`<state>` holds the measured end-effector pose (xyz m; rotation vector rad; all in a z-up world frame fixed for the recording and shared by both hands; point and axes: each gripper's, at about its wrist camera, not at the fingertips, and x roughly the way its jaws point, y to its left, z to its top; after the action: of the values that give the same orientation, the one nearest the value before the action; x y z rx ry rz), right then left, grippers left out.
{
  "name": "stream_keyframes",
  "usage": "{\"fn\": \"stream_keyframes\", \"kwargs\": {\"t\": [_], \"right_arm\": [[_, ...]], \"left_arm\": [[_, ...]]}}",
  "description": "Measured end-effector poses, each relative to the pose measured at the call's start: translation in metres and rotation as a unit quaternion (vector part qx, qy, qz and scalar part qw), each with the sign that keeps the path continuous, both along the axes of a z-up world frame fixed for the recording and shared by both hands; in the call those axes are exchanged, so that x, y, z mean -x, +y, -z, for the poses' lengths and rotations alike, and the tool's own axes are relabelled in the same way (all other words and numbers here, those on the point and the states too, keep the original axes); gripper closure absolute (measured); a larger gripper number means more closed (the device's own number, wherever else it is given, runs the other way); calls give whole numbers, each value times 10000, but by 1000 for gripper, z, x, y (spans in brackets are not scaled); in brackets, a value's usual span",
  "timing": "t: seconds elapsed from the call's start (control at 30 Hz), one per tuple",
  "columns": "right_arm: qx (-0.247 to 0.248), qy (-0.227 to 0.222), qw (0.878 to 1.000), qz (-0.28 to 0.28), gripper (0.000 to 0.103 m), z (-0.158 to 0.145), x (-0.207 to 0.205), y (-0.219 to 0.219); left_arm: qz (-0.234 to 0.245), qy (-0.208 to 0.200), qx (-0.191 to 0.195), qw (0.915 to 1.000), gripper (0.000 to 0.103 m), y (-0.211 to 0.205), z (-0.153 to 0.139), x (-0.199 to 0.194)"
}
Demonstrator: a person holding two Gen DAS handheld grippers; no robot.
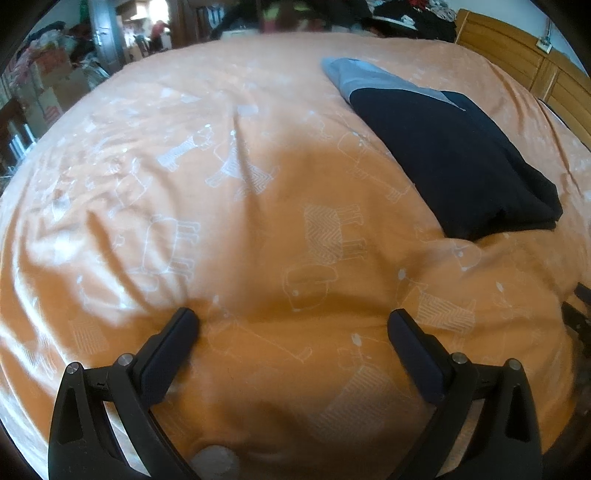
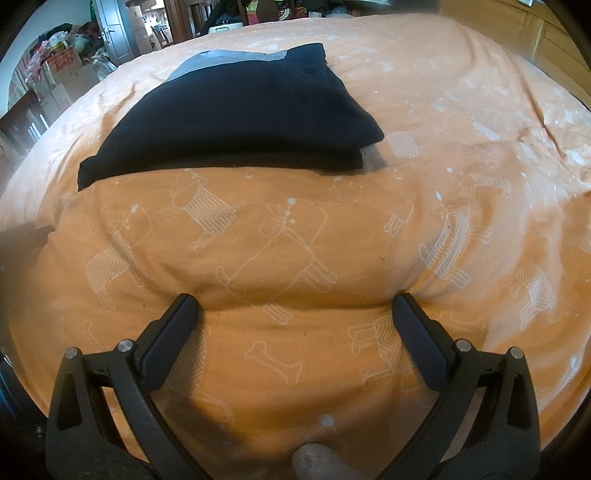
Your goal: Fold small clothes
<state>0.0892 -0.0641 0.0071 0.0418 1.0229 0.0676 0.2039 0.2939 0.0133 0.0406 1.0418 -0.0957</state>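
Observation:
A folded dark navy garment with a grey-blue band at its far end lies flat on the orange bed cover, to the upper right in the left wrist view. From the right wrist it appears as the same folded garment, ahead and slightly left. My left gripper is open, its fingertips resting on or just above the cover with nothing between them, well short and left of the garment. My right gripper is also open over bare cover, a short way in front of the garment's near edge.
The bed cover is orange with white animal outlines and has soft wrinkles. A wooden headboard stands at the far right. Piled clothes lie beyond the bed. Boxes and bags crowd the floor by a door at far left.

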Motion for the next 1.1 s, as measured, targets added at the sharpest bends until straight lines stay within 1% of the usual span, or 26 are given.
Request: {"fn": "stream_keyframes", "kwargs": {"t": [0.47, 0.57, 0.67, 0.97, 1.1], "right_arm": [[-74, -59, 10000, -7, 0, 3, 1, -5], [-66, -63, 10000, -4, 0, 3, 2, -4], [-64, -65, 10000, -4, 0, 2, 3, -4], [-56, -63, 10000, -11, 0, 2, 2, -5], [-60, -64, 10000, -9, 0, 2, 2, -5]], "left_arm": [[0, -298, 89, 9995, 0, 5, 5, 13], [-29, -282, 40, 9996, 0, 4, 5, 15], [-32, -274, 76, 9996, 0, 6, 5, 16], [105, -280, 156, 9994, 0, 9, 6, 15], [123, -235, 127, 9996, 0, 11, 6, 15]]}}
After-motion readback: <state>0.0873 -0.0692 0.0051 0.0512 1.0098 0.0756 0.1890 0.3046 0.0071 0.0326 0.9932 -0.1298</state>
